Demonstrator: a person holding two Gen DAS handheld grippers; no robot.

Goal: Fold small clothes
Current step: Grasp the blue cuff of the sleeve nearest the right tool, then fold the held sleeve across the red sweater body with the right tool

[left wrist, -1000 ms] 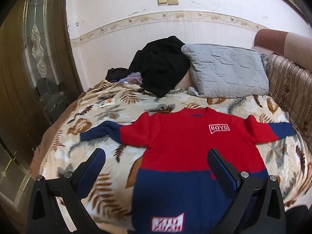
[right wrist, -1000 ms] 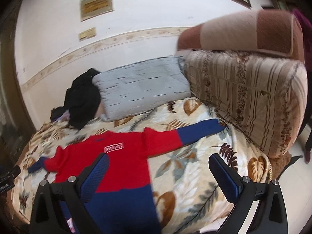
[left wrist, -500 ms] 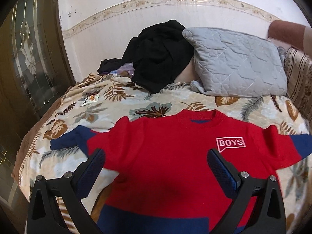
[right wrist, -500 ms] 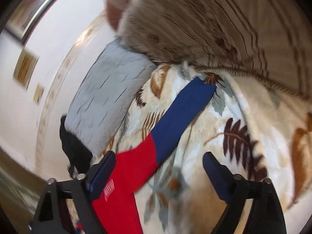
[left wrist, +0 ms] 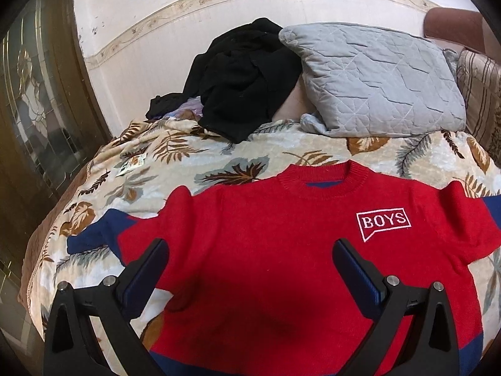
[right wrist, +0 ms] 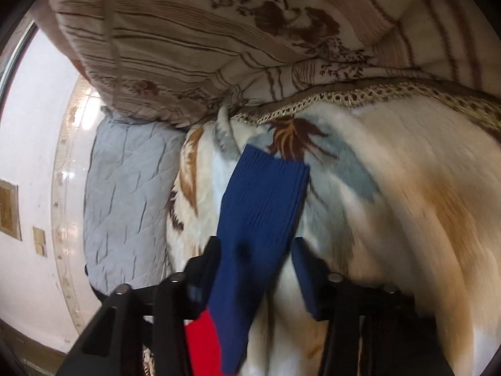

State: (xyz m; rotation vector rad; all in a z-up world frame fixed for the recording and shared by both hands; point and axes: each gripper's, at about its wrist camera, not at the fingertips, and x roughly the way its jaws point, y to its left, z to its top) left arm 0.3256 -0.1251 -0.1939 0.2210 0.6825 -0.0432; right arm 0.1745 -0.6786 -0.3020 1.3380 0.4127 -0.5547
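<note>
Sweater lay flat, face up, on the leaf-print bed blanket, no fold made yet as far as I could judge. Left gripper hovered over the red chest, jaws wide apart, holding nothing. Right gripper was at the blue sleeve cuff, jaws closing with the sleeve between them, not yet pinched. Farther back: grey pillow, black clothes heap, striped cushion. Sleeve folds and body fold all remained.
</note>
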